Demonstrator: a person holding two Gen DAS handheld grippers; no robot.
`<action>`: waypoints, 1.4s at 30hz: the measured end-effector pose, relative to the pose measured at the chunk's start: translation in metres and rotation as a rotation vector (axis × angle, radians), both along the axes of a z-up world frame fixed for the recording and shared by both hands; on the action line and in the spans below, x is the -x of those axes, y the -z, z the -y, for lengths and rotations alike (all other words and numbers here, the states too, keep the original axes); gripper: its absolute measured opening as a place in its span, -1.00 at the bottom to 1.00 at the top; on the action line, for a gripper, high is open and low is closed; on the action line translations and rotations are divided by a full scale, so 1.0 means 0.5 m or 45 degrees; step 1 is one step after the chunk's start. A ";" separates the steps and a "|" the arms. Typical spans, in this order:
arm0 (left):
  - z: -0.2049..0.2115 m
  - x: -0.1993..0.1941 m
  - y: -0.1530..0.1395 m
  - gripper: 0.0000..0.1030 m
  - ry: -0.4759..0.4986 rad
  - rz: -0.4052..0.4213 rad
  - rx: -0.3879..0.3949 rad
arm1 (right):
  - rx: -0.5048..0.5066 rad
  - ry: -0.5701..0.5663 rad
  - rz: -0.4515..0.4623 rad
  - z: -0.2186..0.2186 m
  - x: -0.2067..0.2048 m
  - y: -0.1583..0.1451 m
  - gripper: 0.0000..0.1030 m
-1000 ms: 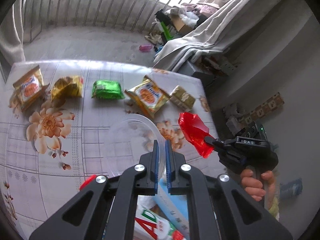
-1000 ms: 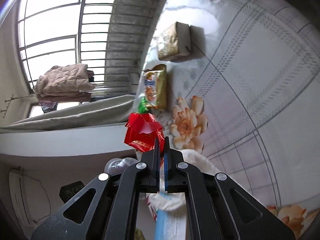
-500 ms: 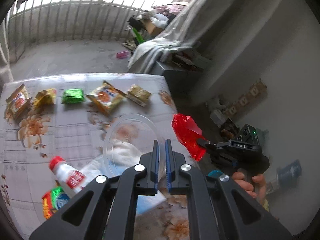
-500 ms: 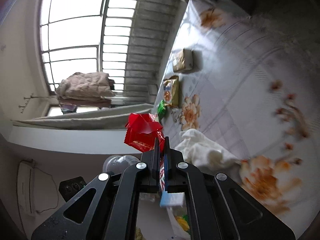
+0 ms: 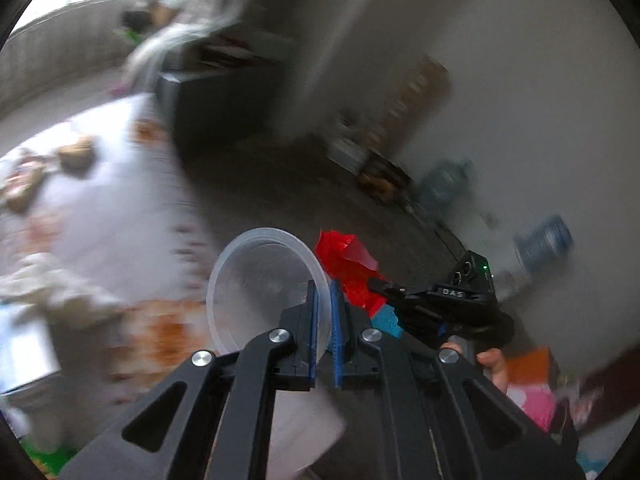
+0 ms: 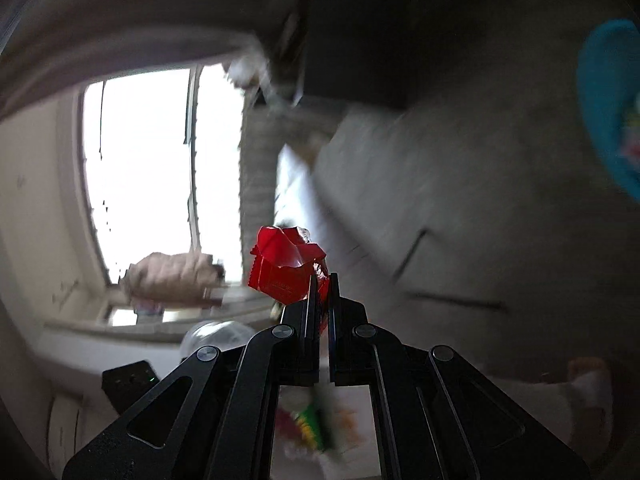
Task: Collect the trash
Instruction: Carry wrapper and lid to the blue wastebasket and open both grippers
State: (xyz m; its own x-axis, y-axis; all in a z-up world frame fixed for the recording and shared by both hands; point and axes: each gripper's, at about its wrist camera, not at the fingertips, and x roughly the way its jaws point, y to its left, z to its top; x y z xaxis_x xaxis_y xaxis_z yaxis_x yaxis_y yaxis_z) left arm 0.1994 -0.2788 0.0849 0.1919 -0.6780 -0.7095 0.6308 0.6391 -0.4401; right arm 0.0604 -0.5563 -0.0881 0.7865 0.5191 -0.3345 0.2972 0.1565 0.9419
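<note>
My left gripper (image 5: pixel 324 300) is shut on the rim of a clear plastic bowl (image 5: pixel 260 288) and holds it in the air past the table's right edge. My right gripper (image 6: pixel 320 292) is shut on a crumpled red wrapper (image 6: pixel 286 268); the wrapper also shows in the left wrist view (image 5: pixel 348 272), just right of the bowl, with the right gripper (image 5: pixel 376 284) behind it. Blurred snack packets (image 5: pixel 76 152) lie on the flowered tablecloth (image 5: pixel 112 208) at the left.
The floor (image 5: pixel 320 200) lies beyond the table edge, with boxes and water jugs (image 5: pixel 544 240) along the wall. A blue rim (image 6: pixel 608 104) shows at the right wrist view's upper right. A white cloth (image 5: pixel 52 284) lies on the table. Both views are motion-blurred.
Both grippers have swung right, away from the table toward the floor, carrying the bowl and the red wrapper. The table has slid to the left of view.
</note>
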 end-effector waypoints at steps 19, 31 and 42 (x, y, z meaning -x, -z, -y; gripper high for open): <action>0.621 0.104 0.368 -0.18 0.478 -0.021 -0.349 | 0.096 0.605 -0.586 0.299 0.231 0.342 -0.21; 0.566 0.074 0.354 0.31 0.330 0.039 -0.369 | 0.057 0.601 -0.704 0.260 0.297 0.407 0.16; 0.397 0.104 0.213 0.52 0.312 0.036 -0.218 | 0.222 0.518 -0.572 0.115 0.345 0.277 0.25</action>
